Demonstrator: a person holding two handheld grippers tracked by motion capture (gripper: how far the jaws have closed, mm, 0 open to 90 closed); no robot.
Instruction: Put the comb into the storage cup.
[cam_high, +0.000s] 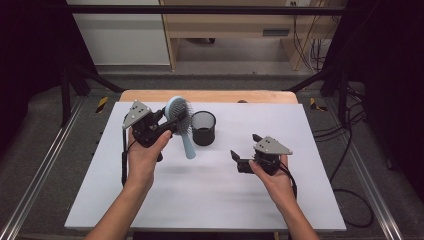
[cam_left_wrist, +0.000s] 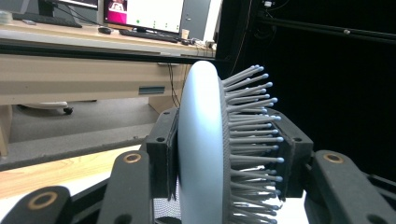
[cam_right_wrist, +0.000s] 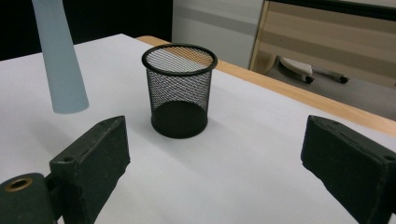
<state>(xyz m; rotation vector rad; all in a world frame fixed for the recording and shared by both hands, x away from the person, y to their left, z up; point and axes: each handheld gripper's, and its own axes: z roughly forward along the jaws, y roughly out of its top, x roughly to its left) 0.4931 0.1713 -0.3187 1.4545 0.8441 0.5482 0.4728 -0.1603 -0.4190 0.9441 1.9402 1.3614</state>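
The left gripper (cam_high: 167, 121) has its jaws clamped on the head of the brush (cam_high: 181, 120), one pad on its smooth back, the other against the bristles, handle hanging over the surface (cam_high: 210, 195). The right gripper (cam_high: 246, 151) holds nothing, jaws wide, facing the mesh cup (cam_right_wrist: 180, 88).

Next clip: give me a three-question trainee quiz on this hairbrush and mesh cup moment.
1. True or false: the left gripper is clamped on the round head of the pale blue plastic hairbrush.
2. The right gripper is: A) shut on the cup, B) open with nothing between its jaws, C) gripping the brush handle.
3. Fill in: the black wire-mesh cup stands ____ on the white table cover.

Key: 1 true; the jaws press the head's smooth back and its bristle side. 2 B. 3 upright, with nothing inside.
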